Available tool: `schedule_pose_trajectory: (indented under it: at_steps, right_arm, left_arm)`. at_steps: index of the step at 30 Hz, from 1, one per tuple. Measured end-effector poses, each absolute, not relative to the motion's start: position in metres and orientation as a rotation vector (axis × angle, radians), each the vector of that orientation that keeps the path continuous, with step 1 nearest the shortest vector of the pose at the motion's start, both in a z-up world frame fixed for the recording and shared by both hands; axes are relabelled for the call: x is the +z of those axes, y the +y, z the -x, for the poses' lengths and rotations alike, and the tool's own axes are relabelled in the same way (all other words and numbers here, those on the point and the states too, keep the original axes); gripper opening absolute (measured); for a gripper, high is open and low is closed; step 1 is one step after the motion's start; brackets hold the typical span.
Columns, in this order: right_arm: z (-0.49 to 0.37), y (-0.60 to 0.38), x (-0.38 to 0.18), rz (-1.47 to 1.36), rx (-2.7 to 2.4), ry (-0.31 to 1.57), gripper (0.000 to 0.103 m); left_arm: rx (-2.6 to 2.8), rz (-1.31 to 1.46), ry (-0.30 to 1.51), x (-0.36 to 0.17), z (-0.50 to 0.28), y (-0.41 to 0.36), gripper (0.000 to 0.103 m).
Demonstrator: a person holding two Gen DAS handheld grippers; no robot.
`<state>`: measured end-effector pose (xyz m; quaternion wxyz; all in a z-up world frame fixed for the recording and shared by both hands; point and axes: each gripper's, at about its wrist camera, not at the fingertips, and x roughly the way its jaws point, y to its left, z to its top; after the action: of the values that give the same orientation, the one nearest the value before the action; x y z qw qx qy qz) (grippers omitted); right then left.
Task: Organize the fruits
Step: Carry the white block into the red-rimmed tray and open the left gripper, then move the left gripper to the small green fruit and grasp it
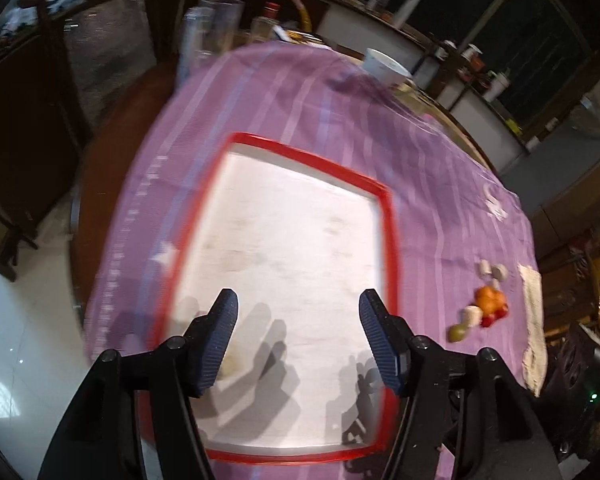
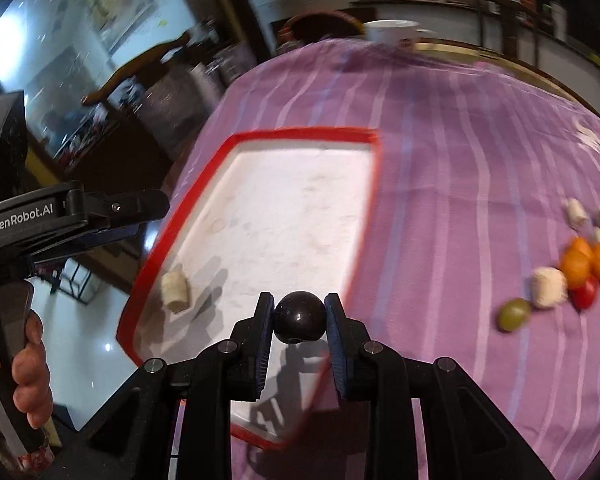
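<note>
A white tray with a red rim (image 1: 388, 216) (image 2: 300, 135) lies on the purple striped cloth. My left gripper (image 1: 298, 306) is open and empty above the tray's near part. My right gripper (image 2: 299, 314) is shut on a dark round fruit (image 2: 299, 317) over the tray's near right edge. A pale beige piece (image 2: 175, 293) lies in the tray at its left side. To the right on the cloth is a cluster: orange fruits (image 2: 584, 262) (image 1: 489, 298), red tomatoes (image 2: 585, 294), a green fruit (image 2: 514, 314) (image 1: 458, 333), and several pale pieces (image 2: 549, 286).
A white bowl (image 1: 386, 66) (image 2: 394, 32) stands at the table's far edge, with clear glasses (image 1: 208, 36) far left. A beige cloth (image 1: 534, 328) lies at the right edge. The left gripper's body (image 2: 60, 216) and a hand show in the right wrist view.
</note>
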<state>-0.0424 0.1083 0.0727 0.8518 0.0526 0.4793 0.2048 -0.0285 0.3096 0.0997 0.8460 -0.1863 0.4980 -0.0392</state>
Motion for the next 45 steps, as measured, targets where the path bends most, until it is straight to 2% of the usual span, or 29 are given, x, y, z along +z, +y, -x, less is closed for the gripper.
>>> schedule_pose_trajectory:
  at_steps: [14,27,35,45]
  right_arm:
    - [0.041,-0.017,0.065,-0.277,0.329,1.012,0.028]
    - [0.037,-0.19,0.038,-0.457,0.151,1.022,0.031]
    - [0.012,-0.201,0.036,-0.402,0.209,1.017,0.031]
    - [0.002,-0.195,0.026,-0.354,0.284,1.036,0.031]
  left_arm:
    - [-0.176,0.292,1.126,0.094,0.025,0.182,0.063]
    - [-0.233,0.125,1.164,0.069,0.034,0.064,0.063]
    - [-0.258,0.041,1.139,0.048,0.007,0.031,0.063]
    - [-0.235,0.008,1.168,0.017,-0.007,0.045,0.063]
